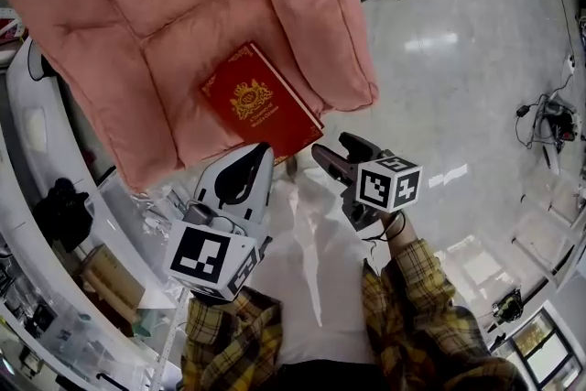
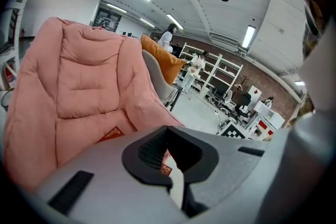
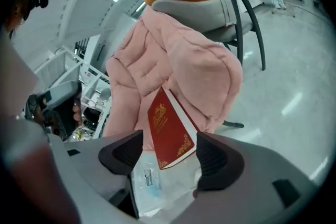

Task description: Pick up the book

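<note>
The book (image 1: pixel 259 103) – red, with a gold crest and gold corner ornaments on its cover – lies flat on the seat of the pink padded chair (image 1: pixel 137 23), close to the front edge, its near corner jutting past the cushion towards me. My right gripper (image 3: pixel 169 152) has its jaws wide apart and empty; looking along them, that near corner shows in the gap between the two dark pads, but neither pad touches it. A clear plastic bag (image 3: pixel 149 181) lies below the corner. My left gripper (image 2: pixel 168 152) hangs beside the right one, just short of the cushion's front edge – its jaws are together with nothing between them, only a sliver of red showing through the slit. A pale glossy floor (image 1: pixel 439 59) spreads out to the right of the chair.
</note>
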`<state>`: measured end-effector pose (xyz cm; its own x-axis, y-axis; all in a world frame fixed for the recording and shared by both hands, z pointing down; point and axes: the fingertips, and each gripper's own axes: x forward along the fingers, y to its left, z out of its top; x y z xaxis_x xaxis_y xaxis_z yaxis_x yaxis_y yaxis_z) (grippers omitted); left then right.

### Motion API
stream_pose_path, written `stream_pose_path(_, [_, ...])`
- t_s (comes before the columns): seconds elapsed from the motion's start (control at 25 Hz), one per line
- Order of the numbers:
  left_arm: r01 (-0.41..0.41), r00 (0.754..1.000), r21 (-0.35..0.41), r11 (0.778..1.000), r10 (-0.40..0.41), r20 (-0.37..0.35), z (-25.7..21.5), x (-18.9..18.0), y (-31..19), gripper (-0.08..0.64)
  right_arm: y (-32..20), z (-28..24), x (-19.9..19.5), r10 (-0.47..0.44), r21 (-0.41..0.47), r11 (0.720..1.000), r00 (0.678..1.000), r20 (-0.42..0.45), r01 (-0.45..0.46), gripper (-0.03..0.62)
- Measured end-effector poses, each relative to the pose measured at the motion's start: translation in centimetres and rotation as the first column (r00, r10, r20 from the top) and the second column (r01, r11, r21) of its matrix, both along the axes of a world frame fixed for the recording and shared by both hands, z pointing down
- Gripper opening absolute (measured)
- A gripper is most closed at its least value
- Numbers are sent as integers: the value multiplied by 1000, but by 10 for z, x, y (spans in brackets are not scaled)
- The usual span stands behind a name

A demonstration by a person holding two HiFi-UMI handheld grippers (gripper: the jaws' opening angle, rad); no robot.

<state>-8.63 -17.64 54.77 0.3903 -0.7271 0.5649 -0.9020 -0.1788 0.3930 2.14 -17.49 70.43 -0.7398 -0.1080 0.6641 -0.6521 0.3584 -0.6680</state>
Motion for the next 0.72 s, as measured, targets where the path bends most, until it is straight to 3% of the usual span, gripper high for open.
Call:
stream_pose_path(0.48, [-42, 999, -35, 998, 42, -15, 25, 1, 4, 3, 10, 90, -5, -59, -114, 992, 997, -54, 52, 336])
stream_pose_path(0.72, [-35, 999, -42, 998, 35, -12, 34, -4, 6, 3, 11, 115, -13, -86, -138, 987, 996, 2, 85, 336])
